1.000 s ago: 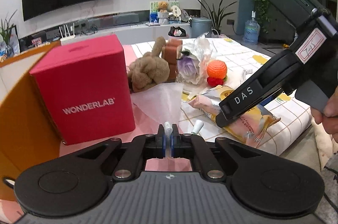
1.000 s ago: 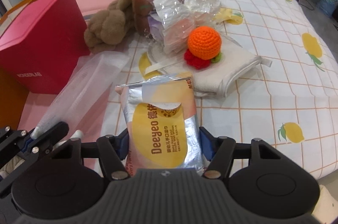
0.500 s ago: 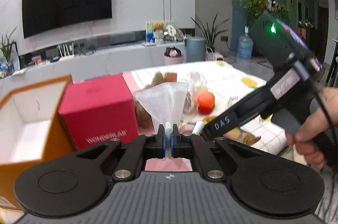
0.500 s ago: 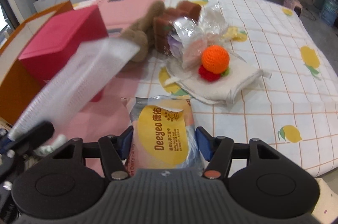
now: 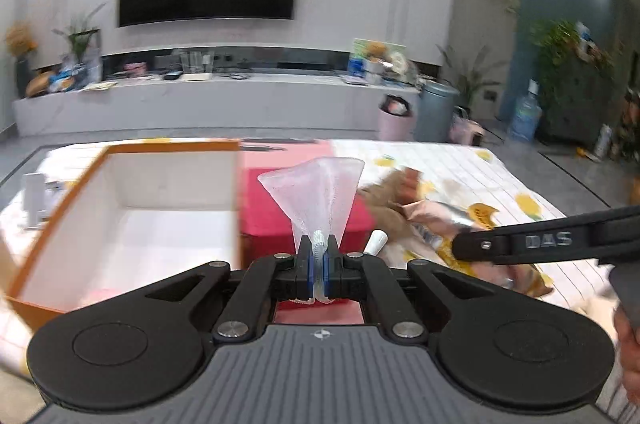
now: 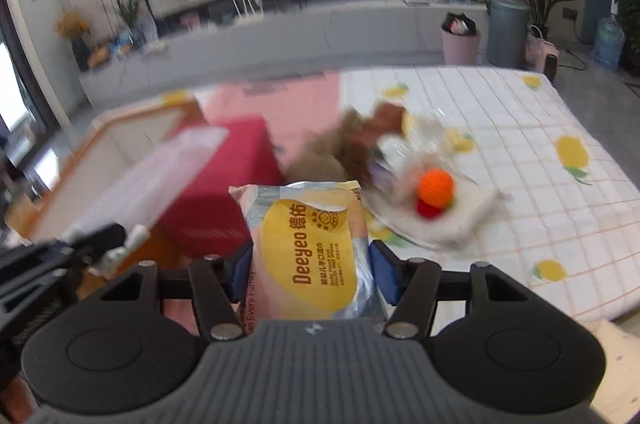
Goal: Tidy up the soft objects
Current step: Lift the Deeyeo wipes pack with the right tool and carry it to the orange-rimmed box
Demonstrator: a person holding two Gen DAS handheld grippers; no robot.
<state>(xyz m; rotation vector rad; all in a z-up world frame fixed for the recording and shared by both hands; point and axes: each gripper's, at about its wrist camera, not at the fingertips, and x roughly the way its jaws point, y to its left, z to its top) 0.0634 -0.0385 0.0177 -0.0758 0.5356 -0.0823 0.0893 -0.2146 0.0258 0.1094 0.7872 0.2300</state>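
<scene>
Left wrist view: the left gripper has its blue-padded jaws pinched almost fully together on the gathered end of a clear, crinkled plastic bag, which fans upward and outward from the pinch like a funnel. Holding it by the neck likely keeps the limp film from slipping and leaves the wide end free. Just past it stands a red cardboard box, and to the left an open orange carton with a white inside, empty as far as can be seen, near the left edge of the table. That open carton looks like the intended place for the soft things.

In the right wrist view, the right gripper has its jaws about half open, pads pressing both sides of a silver-and-yellow "Deeyeo" wipes pack, held lengthwise clear of the table. Gripping it across the narrow width probably suits a squashy pack.

Further out on the white lemon-print tablecloth, toward the middle, lie a brown plush toy, crumpled clear wrapping, and an orange crocheted ball on a white cloth. These seem yet to be sorted.
</scene>
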